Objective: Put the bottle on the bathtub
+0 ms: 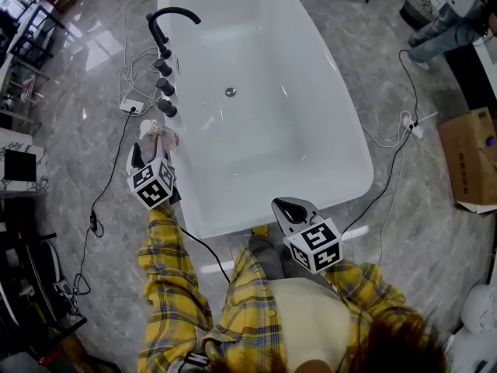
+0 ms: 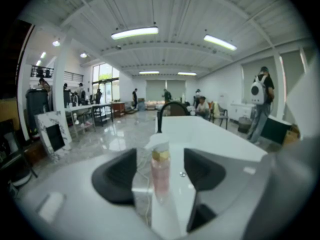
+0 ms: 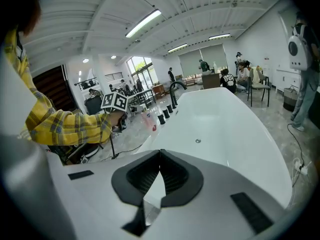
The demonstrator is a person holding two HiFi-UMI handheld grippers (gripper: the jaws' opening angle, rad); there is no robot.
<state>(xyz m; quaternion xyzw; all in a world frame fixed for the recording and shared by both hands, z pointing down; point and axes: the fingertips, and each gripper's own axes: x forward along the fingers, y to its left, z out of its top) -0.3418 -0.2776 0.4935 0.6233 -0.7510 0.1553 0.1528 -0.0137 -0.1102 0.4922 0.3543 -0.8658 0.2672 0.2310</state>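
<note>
A slim pink bottle (image 2: 160, 173) with a gold collar and a white cap stands upright on the near corner of the white bathtub's rim (image 2: 210, 134). My left gripper (image 2: 160, 160) is open, one jaw on each side of the bottle, with a gap on both sides. In the head view the bottle (image 1: 166, 139) is on the tub's left rim (image 1: 189, 115), just ahead of the left gripper (image 1: 153, 157). My right gripper (image 1: 291, 208) hangs at the tub's near end, shut and empty (image 3: 160, 156). The right gripper view also shows the bottle (image 3: 148, 120) on the bathtub (image 3: 220, 114).
A black arched faucet (image 1: 167, 18) and a row of black knobs (image 1: 164, 87) sit on the left rim beyond the bottle. Cables and a power strip (image 1: 130, 106) lie on the marble floor left of the tub. A cardboard box (image 1: 470, 158) and a person's legs (image 1: 435, 29) are at the right.
</note>
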